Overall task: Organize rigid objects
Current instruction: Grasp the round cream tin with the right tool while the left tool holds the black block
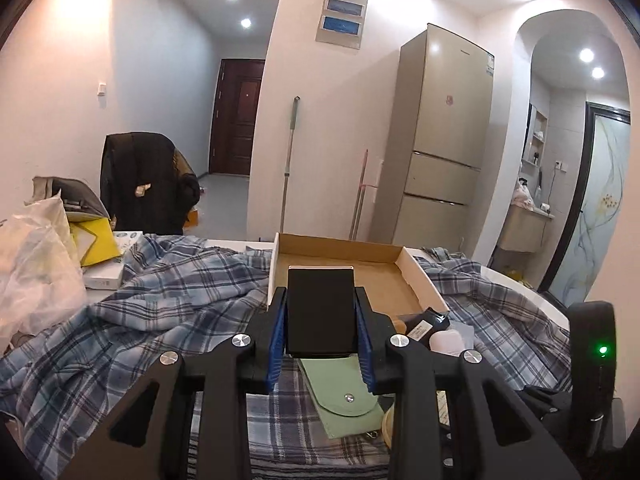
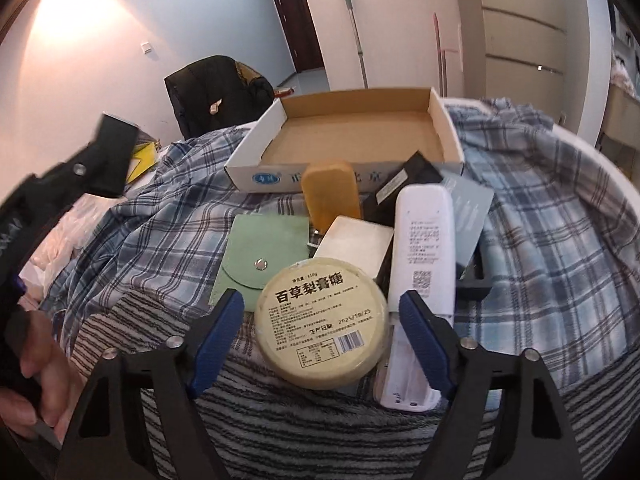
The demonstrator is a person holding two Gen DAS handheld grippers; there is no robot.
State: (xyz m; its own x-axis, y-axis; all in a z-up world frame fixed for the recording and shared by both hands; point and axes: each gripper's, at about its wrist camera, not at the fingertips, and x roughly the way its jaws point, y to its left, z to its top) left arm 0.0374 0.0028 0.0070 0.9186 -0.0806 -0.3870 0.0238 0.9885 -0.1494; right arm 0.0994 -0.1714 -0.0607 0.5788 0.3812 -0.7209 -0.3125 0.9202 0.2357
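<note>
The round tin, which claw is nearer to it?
Right. The right claw straddles the round tin, open, pads not pressing it. The left claw is up left, shut on a black box.

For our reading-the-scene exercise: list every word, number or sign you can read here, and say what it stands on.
"百草梨膏糖" on the round tin
"2025/10/25" and "生产日期" on the same tin; its barcode and fine print are too small
White remote: QR code and small print, unreadable
Cardboard box: blue logo and partly hidden characters, unreadable
Fridge: red sticker, too blurred
</note>
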